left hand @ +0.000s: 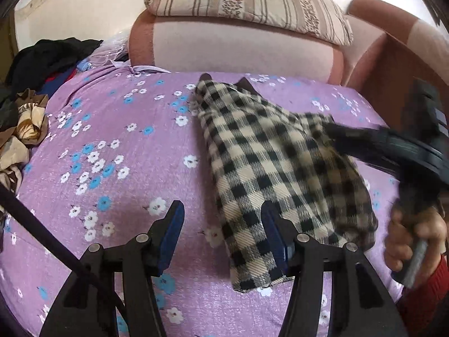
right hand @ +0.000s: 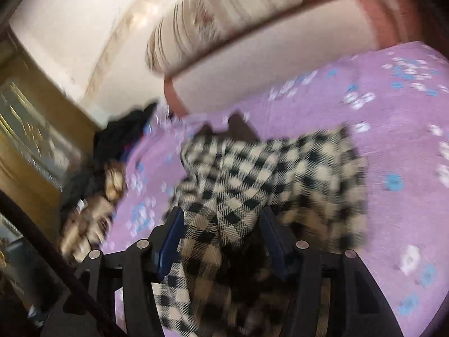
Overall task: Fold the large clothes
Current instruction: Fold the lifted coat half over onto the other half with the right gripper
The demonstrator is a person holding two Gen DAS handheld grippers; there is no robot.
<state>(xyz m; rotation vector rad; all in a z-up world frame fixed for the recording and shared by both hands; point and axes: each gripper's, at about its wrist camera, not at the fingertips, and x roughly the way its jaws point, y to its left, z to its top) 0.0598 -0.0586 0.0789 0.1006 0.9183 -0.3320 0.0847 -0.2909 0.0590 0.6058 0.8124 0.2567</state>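
- Purple flowered bedspread point(left hand: 118, 129) fills the bed ahead of us, with a striped cushion point(left hand: 247, 2) against the pink headboard point(left hand: 238, 53).
- Our checked garment point(left hand: 269, 168) lies folded in a long strip at mid-bed; it looks soft, thick and light, and we judge it will sag and slide if pinched by one layer.
- Our left gripper point(left hand: 221, 236) is released and empty, its right finger just touching the cloth's near edge.
- Our right gripper point(right hand: 221, 238) stands spread with checked cloth bunched between the jaws; no clamping shows.
- We would take the near corners.
- Open bedspread lies left; a clothes heap point(left hand: 33, 90) crowds the far left edge.
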